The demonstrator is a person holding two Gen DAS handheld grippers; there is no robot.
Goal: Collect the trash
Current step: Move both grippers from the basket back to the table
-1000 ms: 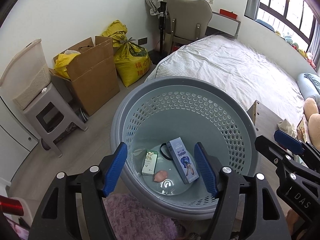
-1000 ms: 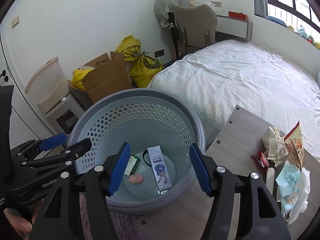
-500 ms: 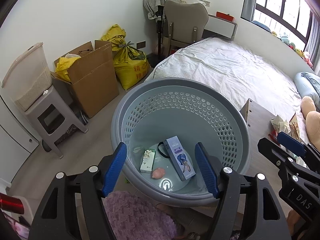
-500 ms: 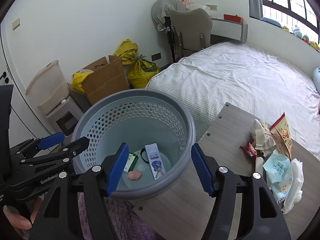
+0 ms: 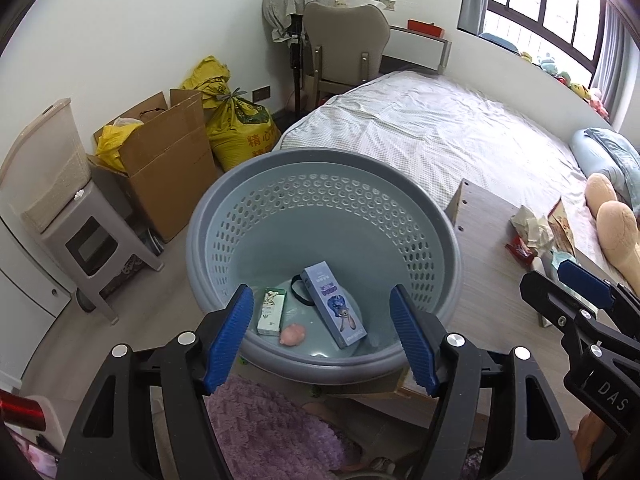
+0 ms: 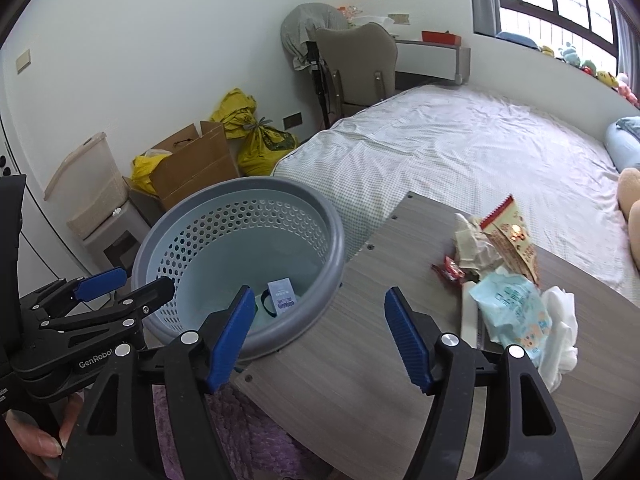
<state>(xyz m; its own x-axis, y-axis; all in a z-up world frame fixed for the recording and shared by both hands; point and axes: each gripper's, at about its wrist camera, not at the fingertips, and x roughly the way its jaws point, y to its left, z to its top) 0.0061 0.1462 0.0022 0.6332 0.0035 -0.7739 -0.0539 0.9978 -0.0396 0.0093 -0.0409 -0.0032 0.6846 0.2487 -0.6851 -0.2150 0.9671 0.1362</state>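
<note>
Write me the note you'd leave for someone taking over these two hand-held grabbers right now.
Left gripper: open, empty, over the grey laundry basket.
Right gripper: fingers have just been opening, nothing between them, over the wooden table beside the basket.
Done: a blue carton, a small green-and-white box, a pink lump and a black loop lie in the basket.
Left: the pile on the table, namely a red-edged snack bag, crumpled paper, a red wrapper, a pale blue packet and white tissue.
</note>
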